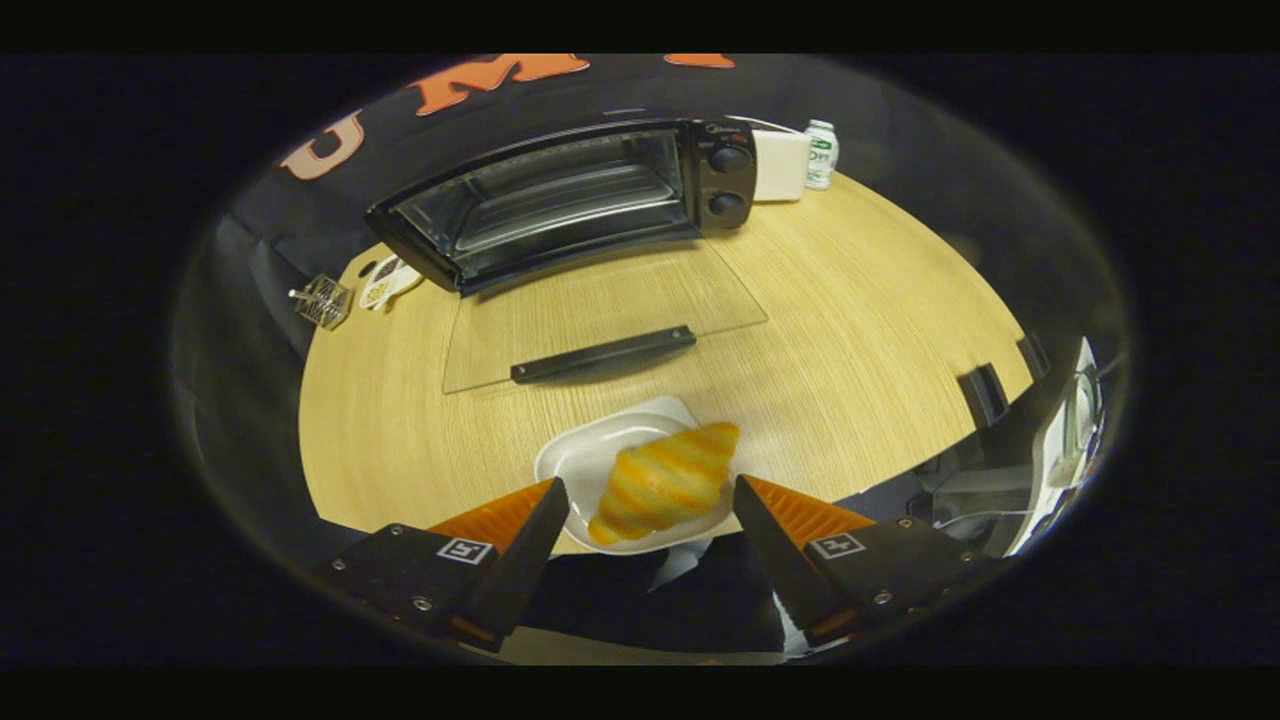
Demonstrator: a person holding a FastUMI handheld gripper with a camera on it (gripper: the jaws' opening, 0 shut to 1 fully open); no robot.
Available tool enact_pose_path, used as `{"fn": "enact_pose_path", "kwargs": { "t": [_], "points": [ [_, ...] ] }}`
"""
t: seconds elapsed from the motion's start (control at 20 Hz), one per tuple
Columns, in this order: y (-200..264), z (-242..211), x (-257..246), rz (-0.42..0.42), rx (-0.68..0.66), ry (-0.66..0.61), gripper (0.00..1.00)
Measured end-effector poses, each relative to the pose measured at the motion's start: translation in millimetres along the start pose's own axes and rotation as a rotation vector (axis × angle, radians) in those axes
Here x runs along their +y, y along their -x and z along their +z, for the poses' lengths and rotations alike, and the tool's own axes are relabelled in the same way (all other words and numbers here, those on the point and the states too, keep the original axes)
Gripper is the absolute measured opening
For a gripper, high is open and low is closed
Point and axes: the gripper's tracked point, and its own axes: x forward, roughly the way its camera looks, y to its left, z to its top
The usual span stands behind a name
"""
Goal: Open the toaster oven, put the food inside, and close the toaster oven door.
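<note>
On a wooden table [850,330], the toaster oven [560,200] stands open; jaws apart around the croissant [662,482] on its plate [580,455]. An off-centre squeeze could skid it off.

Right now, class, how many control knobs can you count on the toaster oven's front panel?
2. The upper knob and the lower knob sit stacked on the toaster oven panel, beside its open door. The open claw flanks the croissant. None look hidden.

The hand-held gripper [650,515] is hovering with its two fingers [535,545] spread wide apart, gripping nothing, pointing forward and downward.
</note>
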Motion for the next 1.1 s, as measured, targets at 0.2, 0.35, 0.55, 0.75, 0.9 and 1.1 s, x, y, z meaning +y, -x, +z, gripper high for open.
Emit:
{"fn": "enact_pose_path", "kwargs": {
  "t": [0.2,0.35,0.55,0.75,0.9,1.1],
  "points": [
    [-15,-29,7,-0.054,0.021,-0.054,0.99],
    [-31,-46,12,-0.088,0.052,-0.117,0.97],
    [-49,-45,6,-0.146,0.051,-0.132,0.91],
    [-61,-36,5,-0.174,0.05,-0.163,0.83],
    [-66,-29,6,-0.17,0.026,-0.156,0.78],
    [-68,-30,11,-0.115,0.03,-0.197,0.64]
  ]
}}
